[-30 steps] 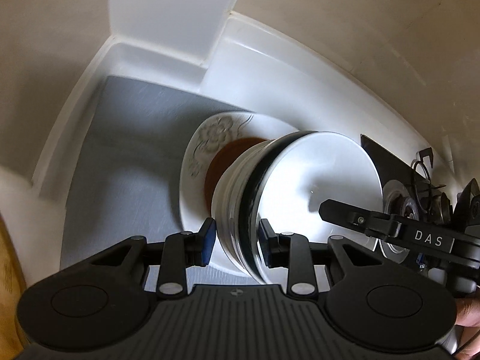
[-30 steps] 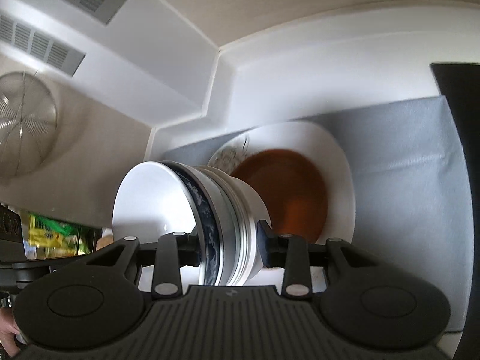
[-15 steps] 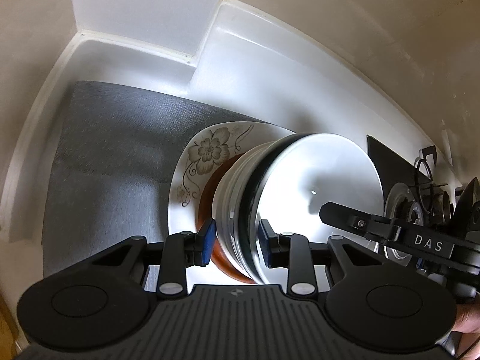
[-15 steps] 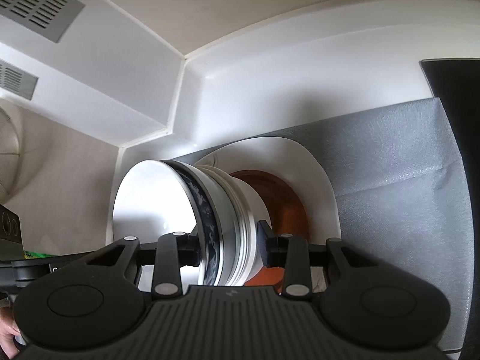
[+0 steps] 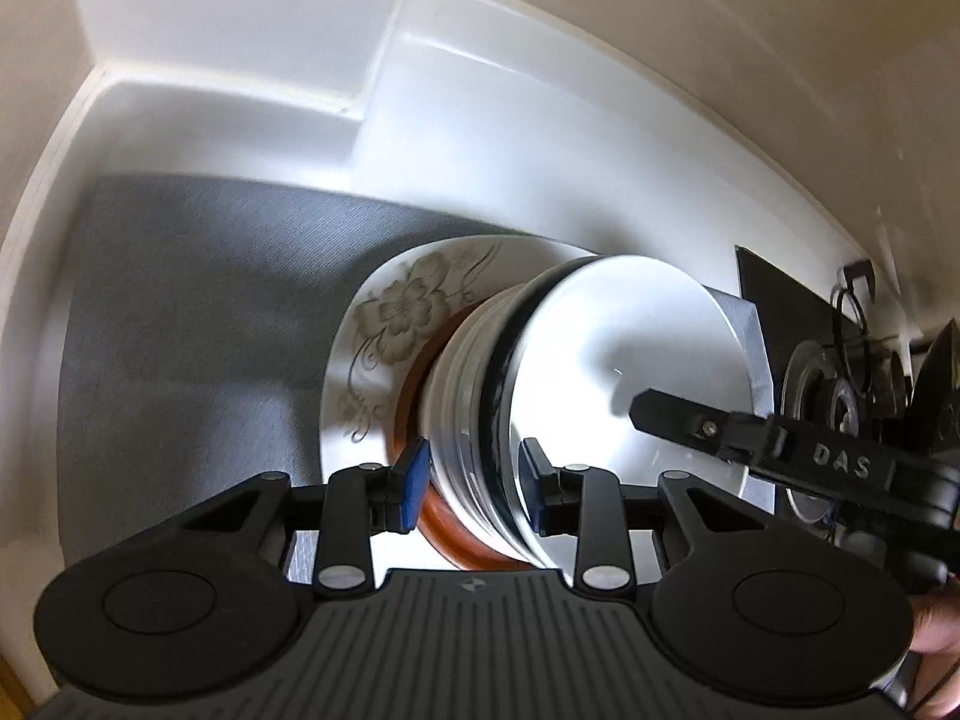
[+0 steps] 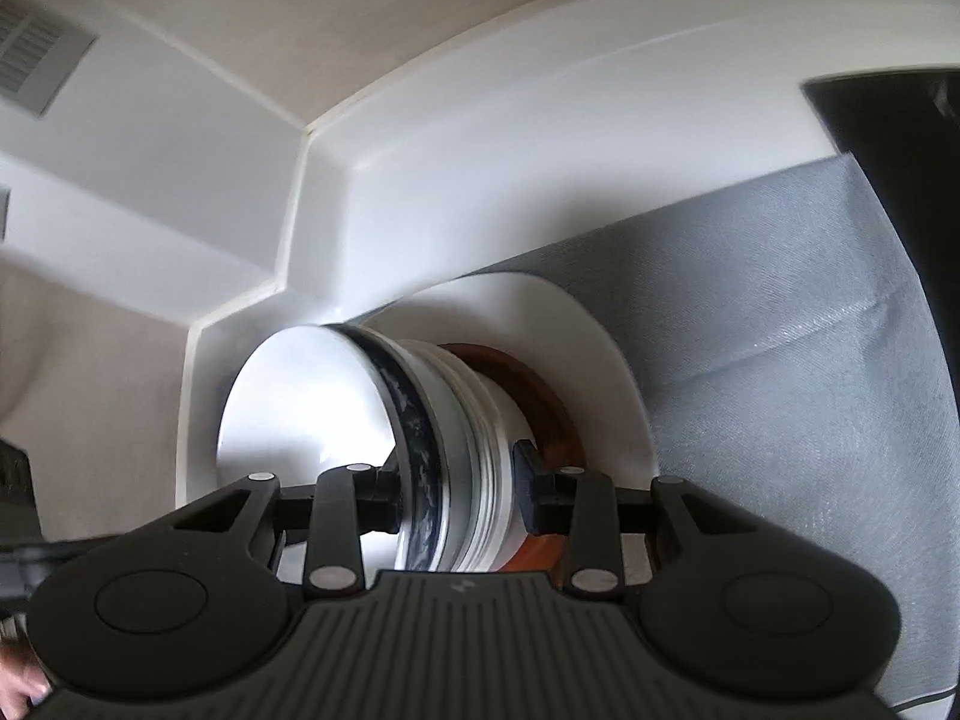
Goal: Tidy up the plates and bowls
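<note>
I hold the stack of bowls (image 5: 480,426) with both tongs, left tongs (image 5: 474,483) and right tongs (image 6: 459,489) each clamped on its rim, just over the brown plate (image 5: 414,396) on the flowered plate (image 5: 390,330), on the grey mat (image 5: 192,312)

A white counter (image 5: 492,138) filled the frame's upper middle. A grey mat (image 5: 198,312) lay on it at left, a flowered plate (image 5: 384,354) resting on the mat.
</note>
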### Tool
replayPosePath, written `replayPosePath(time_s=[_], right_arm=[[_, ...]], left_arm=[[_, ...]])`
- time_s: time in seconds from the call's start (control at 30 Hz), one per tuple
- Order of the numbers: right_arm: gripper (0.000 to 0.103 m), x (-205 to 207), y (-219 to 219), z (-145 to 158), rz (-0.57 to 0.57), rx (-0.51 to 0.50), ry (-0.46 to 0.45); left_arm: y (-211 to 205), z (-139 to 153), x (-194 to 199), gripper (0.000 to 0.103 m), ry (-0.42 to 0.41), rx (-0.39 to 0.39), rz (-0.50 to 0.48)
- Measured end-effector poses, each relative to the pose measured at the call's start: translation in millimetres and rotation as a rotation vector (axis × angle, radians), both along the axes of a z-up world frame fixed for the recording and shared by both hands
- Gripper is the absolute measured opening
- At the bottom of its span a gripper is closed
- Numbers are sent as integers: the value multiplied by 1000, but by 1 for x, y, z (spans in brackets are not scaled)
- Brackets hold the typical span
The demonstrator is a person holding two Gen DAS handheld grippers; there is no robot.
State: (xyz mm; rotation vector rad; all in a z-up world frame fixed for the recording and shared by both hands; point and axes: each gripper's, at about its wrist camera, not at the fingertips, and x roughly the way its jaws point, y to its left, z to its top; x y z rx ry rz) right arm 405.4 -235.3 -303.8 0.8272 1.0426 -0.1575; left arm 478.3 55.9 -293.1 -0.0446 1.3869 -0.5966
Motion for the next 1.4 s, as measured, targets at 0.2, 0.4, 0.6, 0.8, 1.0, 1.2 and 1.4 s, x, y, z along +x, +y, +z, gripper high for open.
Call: replayPosePath(time_s=[0.2,0.4,0.6,0.8,1.0,1.2,1.4], right_arm=[[40,-6,0,1,6,-25,-25],[69,-21,4,15,15,-129,-46],[85,-66,18,48,1,-271,-85],[92,-120,63,91,40,-501,-37],[93,-184,83,140,103,-416,-96],[101,-257,95,201,153,-520,-166],[103,-313,94,238,143,-598,-122]], left_arm=[[-3,1,-8,35,-48,6,-26],[3,14,-28,55,-147,73,35],[23,60,-73,68,-315,135,137],[32,121,-156,87,-457,116,198],[12,174,-249,97,-528,126,206],[-7,212,-337,97,-638,203,281],[-13,243,-397,97,-604,191,306]])
